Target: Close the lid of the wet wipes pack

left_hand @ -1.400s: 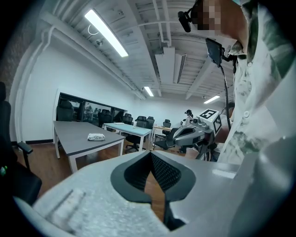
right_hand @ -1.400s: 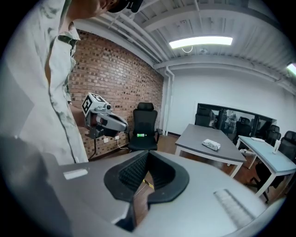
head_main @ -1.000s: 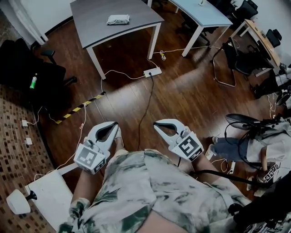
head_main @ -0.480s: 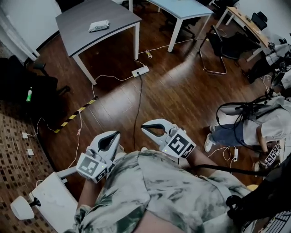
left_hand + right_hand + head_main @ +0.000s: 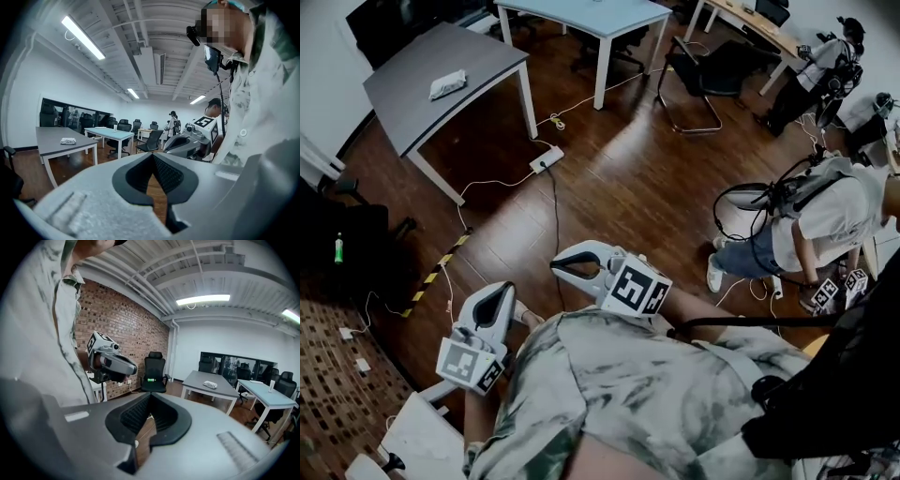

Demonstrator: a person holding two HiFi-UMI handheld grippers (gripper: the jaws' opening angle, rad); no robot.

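The wet wipes pack is a small white packet lying on the grey table far across the room; it is too small to tell how its lid stands. It also shows in the left gripper view as a wet wipes pack and in the right gripper view as a wet wipes pack. My left gripper is held near my body, shut and holding nothing. My right gripper is beside it, also shut and holding nothing. Both are well away from the table.
A light blue table stands behind the grey one. A white power strip and cables lie on the wooden floor. Black office chairs are at the back. Another person crouches at the right. Yellow-black tape marks the floor at the left.
The head view has swung, so the grey table and pack now sit further left. The right gripper has moved left and up, the left one down. Both stay shut.
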